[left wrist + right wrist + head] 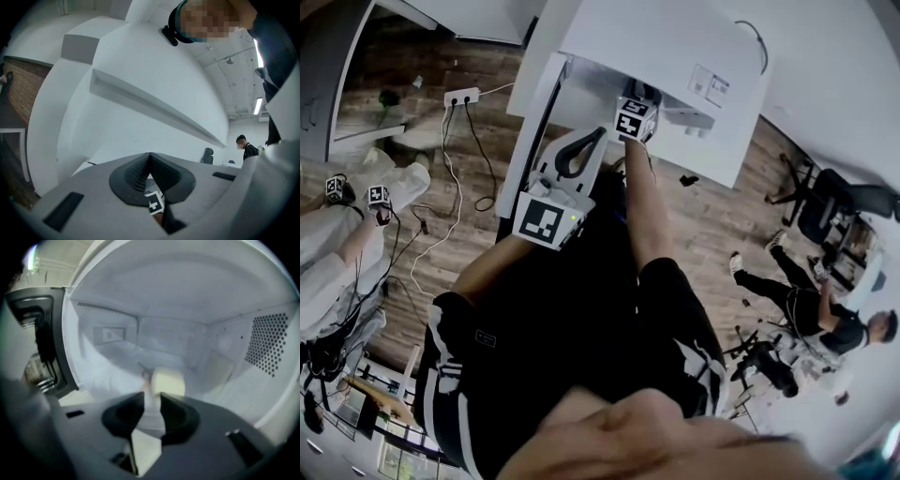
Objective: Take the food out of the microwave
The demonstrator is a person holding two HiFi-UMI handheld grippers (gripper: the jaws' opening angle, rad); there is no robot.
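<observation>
Food (169, 382) sitting mid-floor inside microwave (234, 394). Right gripper (152, 397) reaching in, jaws partly apart, tips just short of food. Left gripper (149, 161) idling outside, jaws closed, empty. Next likely needing: straddling food, squeezing, withdrawing level.

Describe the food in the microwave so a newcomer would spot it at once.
Look into the open microwave's white cavity, its dark door swung to the left. On the cavity floor, near the middle, sits a pale yellowish block of food. It is the only cream-coloured loose thing there; all around it is white wall.
</observation>
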